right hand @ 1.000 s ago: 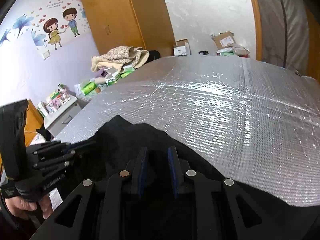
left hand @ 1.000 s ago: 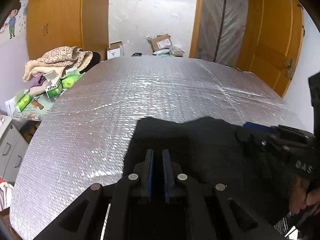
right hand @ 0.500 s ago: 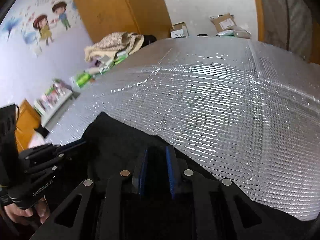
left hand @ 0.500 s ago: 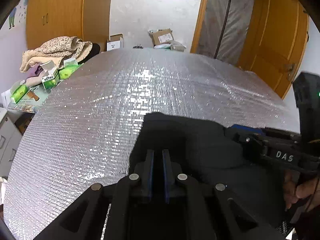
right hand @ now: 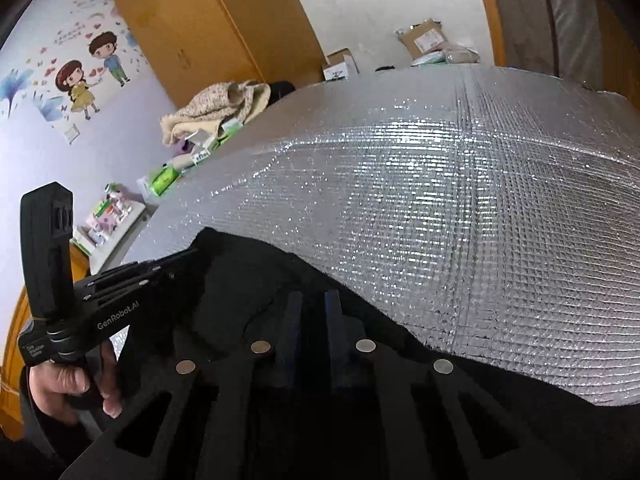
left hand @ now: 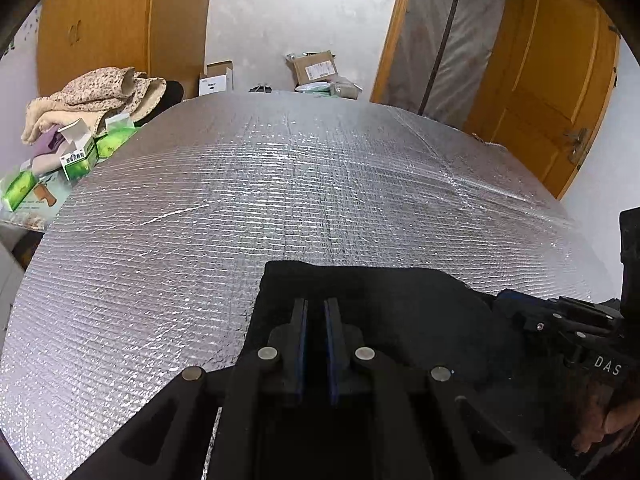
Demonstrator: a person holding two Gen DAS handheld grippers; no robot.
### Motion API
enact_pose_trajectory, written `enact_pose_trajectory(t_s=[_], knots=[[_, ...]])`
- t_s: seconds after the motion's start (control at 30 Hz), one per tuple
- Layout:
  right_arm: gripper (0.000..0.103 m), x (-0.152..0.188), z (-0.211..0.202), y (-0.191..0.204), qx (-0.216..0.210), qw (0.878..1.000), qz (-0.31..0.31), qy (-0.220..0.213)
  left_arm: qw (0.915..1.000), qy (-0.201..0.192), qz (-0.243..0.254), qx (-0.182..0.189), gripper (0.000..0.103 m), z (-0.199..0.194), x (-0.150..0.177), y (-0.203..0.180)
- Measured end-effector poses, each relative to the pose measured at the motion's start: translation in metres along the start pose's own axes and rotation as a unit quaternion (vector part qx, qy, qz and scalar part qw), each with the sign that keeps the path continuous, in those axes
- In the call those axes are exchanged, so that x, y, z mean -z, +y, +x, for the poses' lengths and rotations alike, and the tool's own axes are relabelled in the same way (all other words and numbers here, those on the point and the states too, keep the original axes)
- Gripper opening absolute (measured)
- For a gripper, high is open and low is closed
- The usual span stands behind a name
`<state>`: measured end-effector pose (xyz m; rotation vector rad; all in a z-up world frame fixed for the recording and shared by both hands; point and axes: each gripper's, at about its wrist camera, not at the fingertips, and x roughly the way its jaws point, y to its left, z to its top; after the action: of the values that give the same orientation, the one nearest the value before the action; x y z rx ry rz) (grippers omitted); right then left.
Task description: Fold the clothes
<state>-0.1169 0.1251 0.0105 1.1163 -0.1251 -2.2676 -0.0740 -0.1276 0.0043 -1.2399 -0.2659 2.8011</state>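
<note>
Both the left gripper (left hand: 315,312) and right gripper (right hand: 314,308) stay clenched on the black garment (left hand: 384,300), which has slid nearer along the foil-covered table (left hand: 280,184); the fold seems underway.

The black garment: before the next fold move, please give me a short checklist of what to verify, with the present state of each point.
1. Left gripper holds cloth: cannot tell; its jaws stand nearly shut over the black garment, but pinched fabric is not visible.
2. Right gripper holds cloth: cannot tell; the dark fingers merge with the dark fabric.
3. Both grippers over the same garment, side by side: ok.
4. Silver foil surface ahead free of objects for laying the fold: ok.
5. Garment lying flat and smooth: not ok; it looks bunched near the grippers.
6. Green boxes stand off the surface's edge: ok.
</note>
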Motion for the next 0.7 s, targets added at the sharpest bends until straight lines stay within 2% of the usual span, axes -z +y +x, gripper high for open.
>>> enact_pose_trajectory(t_s=[0.23,0.37,0.43,0.47,0.6,0.7], knots=[[0.012,0.011,-0.038,0.006,-0.014,0.999,-0.016,-0.040,0.9998,-0.020,-0.002,0.003,0.007,-0.037,0.033,0.008],[0.010,0.020,-0.027,-0.007,0.000,1.000,0.000,-0.016,0.9998,-0.014,-0.011,0.003,0.007,-0.038,0.048,0.013],[0.009,0.021,-0.035,-0.010,0.001,1.000,0.007,-0.022,0.9997,-0.020,-0.014,0.000,0.007,-0.048,0.048,0.013],[0.013,0.022,-0.040,-0.010,0.001,1.000,0.010,-0.028,0.9995,-0.028,-0.013,0.003,0.008,-0.055,0.050,0.010],[0.013,0.028,-0.066,0.006,-0.023,0.998,-0.021,-0.051,0.9992,-0.039,0.005,0.013,0.008,-0.071,0.060,-0.007],[0.013,0.048,-0.080,0.021,-0.047,0.997,-0.046,-0.050,0.9991,-0.034,0.018,0.017,0.007,-0.075,0.068,-0.021]])
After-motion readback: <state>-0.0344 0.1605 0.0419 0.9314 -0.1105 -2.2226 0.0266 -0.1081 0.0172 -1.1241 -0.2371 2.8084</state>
